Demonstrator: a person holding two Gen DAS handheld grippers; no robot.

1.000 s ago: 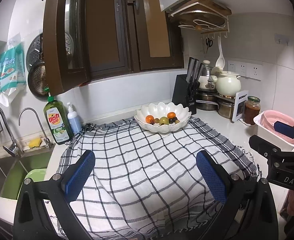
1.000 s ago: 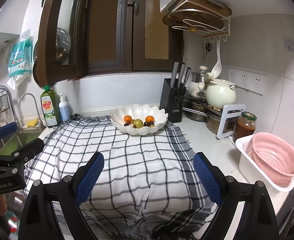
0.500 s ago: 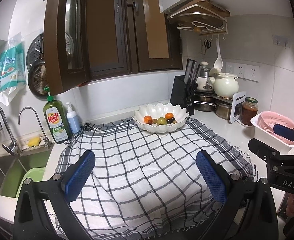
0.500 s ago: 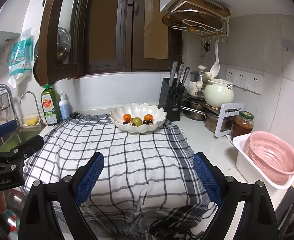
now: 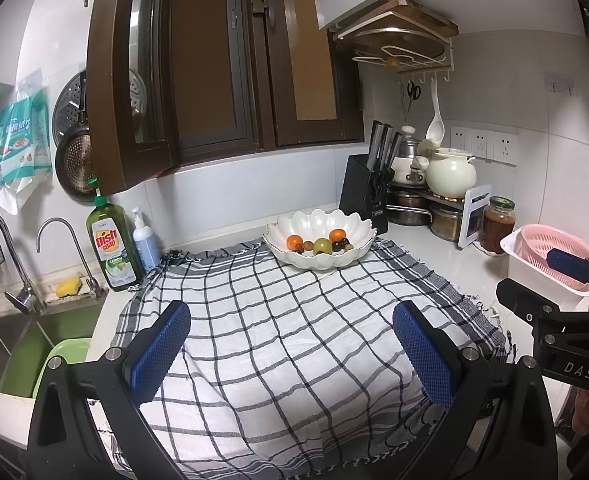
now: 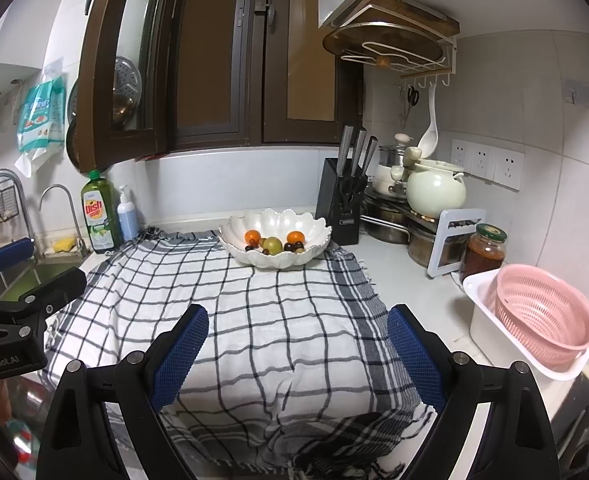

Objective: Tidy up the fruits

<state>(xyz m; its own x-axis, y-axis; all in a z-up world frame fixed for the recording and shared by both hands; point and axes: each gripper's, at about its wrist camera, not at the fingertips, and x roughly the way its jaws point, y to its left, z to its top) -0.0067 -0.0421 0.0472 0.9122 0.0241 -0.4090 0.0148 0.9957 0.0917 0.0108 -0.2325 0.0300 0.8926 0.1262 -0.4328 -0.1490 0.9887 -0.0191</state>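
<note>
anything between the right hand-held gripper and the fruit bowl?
Nothing but bare checked cloth between the right hand-held gripper, jaws open and empty, and the fruit bowl. The right wrist view shows it.

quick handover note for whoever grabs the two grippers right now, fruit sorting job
Left gripper: open, empty, over the near part of the checked cloth.
Right gripper: open, empty, over the same cloth.
Fruit: all in the white scalloped bowl at the far edge of the cloth: two orange fruits, one green fruit, several small dark ones.
Done: nothing is out of the bowl yet.
Left: all the sorting. A pink colander sits in a white tub to the right.
</note>
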